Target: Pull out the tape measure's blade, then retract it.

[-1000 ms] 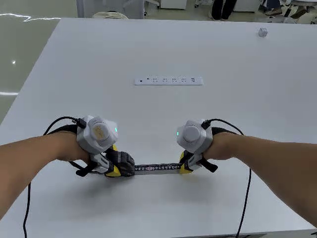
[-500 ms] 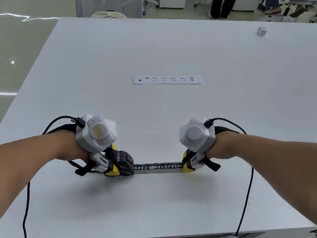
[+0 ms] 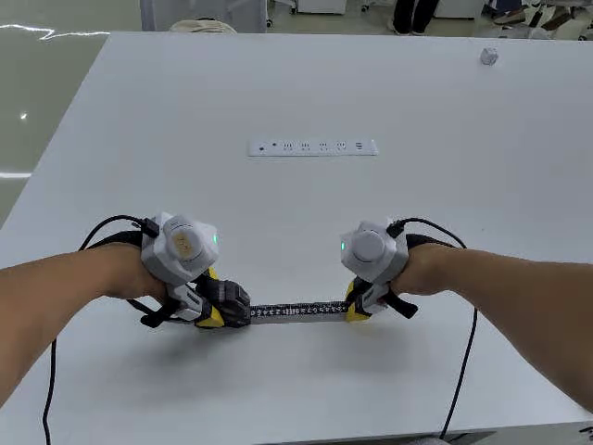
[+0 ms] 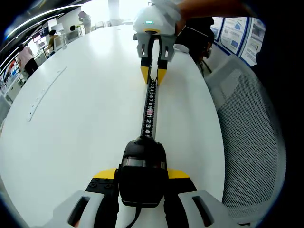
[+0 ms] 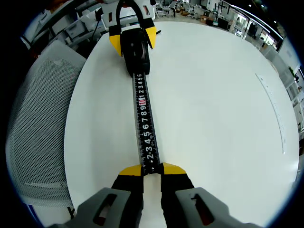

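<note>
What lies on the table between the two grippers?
The tape measure's blade, pulled out, runs from the black case in the left gripper to the right gripper, as the head view shows.

head camera looks down; gripper views face each other, sharing blade [image 4: 148, 109]

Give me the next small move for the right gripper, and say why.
Probably slide the right gripper straight away from the tape measure case, along the table: it pinches the end of the blade, the left gripper clamps the case, and just a short stretch is out.
</note>
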The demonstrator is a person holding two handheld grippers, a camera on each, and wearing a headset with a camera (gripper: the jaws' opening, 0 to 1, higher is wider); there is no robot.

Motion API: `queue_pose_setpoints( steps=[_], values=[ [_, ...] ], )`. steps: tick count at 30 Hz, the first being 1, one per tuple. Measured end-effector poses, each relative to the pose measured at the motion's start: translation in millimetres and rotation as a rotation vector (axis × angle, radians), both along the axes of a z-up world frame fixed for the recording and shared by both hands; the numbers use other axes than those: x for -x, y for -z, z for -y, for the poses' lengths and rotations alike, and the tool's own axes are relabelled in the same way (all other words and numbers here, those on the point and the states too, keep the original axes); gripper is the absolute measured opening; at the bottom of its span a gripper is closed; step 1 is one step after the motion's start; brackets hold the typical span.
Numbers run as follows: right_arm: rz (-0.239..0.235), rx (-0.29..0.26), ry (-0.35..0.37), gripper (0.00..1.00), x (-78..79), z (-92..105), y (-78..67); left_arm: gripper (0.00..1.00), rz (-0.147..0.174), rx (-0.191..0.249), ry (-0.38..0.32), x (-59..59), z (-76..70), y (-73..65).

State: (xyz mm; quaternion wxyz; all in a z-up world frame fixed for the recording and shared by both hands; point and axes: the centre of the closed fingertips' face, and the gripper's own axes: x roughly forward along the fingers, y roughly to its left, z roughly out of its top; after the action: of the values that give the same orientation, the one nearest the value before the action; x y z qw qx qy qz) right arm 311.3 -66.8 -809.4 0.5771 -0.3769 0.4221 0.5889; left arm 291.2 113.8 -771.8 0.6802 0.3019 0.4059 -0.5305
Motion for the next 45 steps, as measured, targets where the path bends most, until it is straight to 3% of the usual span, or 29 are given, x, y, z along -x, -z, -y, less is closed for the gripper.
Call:
queue_pose_setpoints(
  steps=[45],
  values=[
    [0.001,0.006,0.023,0.12,-2.4,23.3,-0.4,0.33,-0.006,-0.011,0.004,-4.6,-2.5,3.5]
  ],
)
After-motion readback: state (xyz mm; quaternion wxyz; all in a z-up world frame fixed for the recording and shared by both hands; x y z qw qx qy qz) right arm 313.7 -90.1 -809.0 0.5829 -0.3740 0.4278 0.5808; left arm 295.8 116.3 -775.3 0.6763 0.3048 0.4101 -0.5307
